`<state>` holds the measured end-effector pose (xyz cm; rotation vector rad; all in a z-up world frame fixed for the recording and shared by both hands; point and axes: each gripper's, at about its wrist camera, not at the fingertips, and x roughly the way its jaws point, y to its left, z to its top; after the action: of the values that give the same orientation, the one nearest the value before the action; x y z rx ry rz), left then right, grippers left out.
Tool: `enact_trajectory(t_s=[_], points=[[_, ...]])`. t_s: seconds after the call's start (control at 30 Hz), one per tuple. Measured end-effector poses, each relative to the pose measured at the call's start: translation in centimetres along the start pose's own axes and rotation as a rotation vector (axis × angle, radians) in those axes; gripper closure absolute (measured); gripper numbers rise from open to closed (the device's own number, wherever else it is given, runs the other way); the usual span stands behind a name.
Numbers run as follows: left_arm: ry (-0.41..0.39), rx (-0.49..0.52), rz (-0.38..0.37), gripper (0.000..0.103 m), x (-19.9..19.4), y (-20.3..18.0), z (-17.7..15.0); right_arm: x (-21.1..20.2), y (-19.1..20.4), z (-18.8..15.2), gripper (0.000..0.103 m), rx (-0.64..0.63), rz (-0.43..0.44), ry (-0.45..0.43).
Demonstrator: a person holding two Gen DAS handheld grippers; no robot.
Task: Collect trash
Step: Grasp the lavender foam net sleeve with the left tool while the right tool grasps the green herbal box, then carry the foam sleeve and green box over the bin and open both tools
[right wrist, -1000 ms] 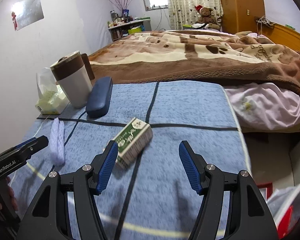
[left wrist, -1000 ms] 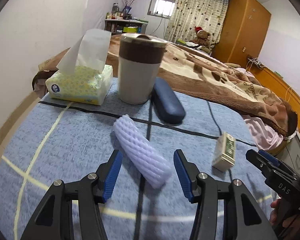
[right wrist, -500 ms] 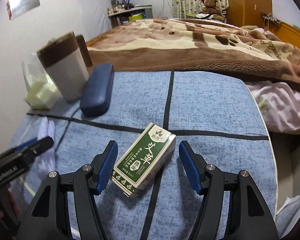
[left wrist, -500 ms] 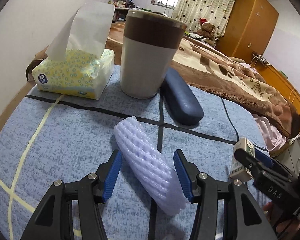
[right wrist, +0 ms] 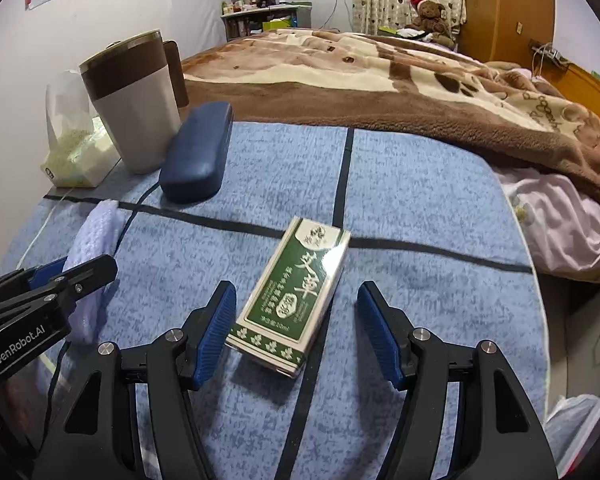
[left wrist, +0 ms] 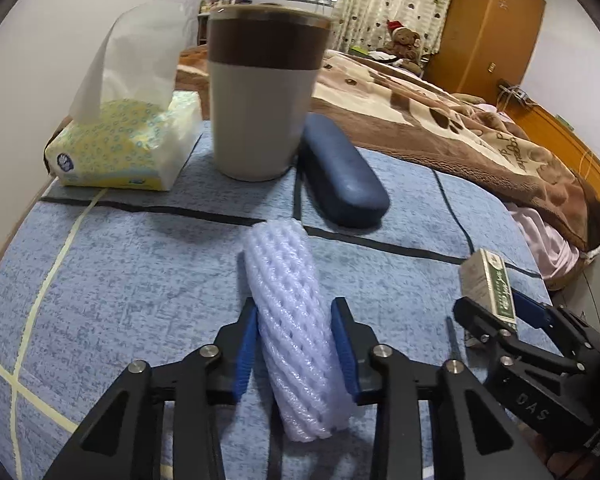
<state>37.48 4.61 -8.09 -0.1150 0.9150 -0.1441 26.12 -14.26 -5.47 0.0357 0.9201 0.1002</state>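
Observation:
A white foam net sleeve [left wrist: 292, 320] lies on the blue checked cloth [left wrist: 140, 280]. My left gripper [left wrist: 298, 322] is shut on the sleeve, its blue pads pressing both sides. The sleeve also shows in the right wrist view [right wrist: 96, 248], with the left gripper [right wrist: 76, 276] around it. A green and white carton [right wrist: 296, 292] lies flat on the cloth between the open fingers of my right gripper [right wrist: 296, 308], closer to the left pad. In the left wrist view the carton [left wrist: 486, 284] sits by the right gripper [left wrist: 500, 312].
A grey and brown cup [left wrist: 260, 100], a tissue pack [left wrist: 120, 144] and a dark blue glasses case [left wrist: 340, 172] stand at the far side of the cloth. A bed with a brown blanket [right wrist: 380, 80] lies beyond. The cloth's right edge [right wrist: 536, 280] drops off.
My left gripper moved forward and closed onto the foam sleeve. My right gripper moved forward so the carton now lies between its open fingers.

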Motion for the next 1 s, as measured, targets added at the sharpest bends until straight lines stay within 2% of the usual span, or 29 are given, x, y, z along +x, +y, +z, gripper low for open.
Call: enact_trajectory(t_s=[0.03, 0.07, 0.13, 0.47, 1.0], points=[[-0.004, 0.007, 0.004, 0.070, -0.2, -0.1, -0.1, 0.0, 0.0, 0.0, 0.051, 0.002, 0.002, 0.000], [-0.008, 0.014, 0.006, 0.070, -0.4, -0.1, -0.2, 0.1, -0.1, 0.1, 0.054, 0.001, 0.002, 0.001], [-0.014, 0.017, 0.003, 0.071, -0.5, -0.4, -0.2, 0.0, -0.1, 0.1, 0.071, 0.003, 0.003, -0.005], [-0.044, 0.051, -0.017, 0.072, -2.5, -1.7, -1.1, -1.6, 0.2, -0.5, 0.071, -0.006, 0.029, -0.063], [-0.134, 0.090, -0.055, 0.072, -10.8, -4.6, -4.0, -7.9, -1.5, -2.6, 0.071, 0.037, 0.055, -0.155]])
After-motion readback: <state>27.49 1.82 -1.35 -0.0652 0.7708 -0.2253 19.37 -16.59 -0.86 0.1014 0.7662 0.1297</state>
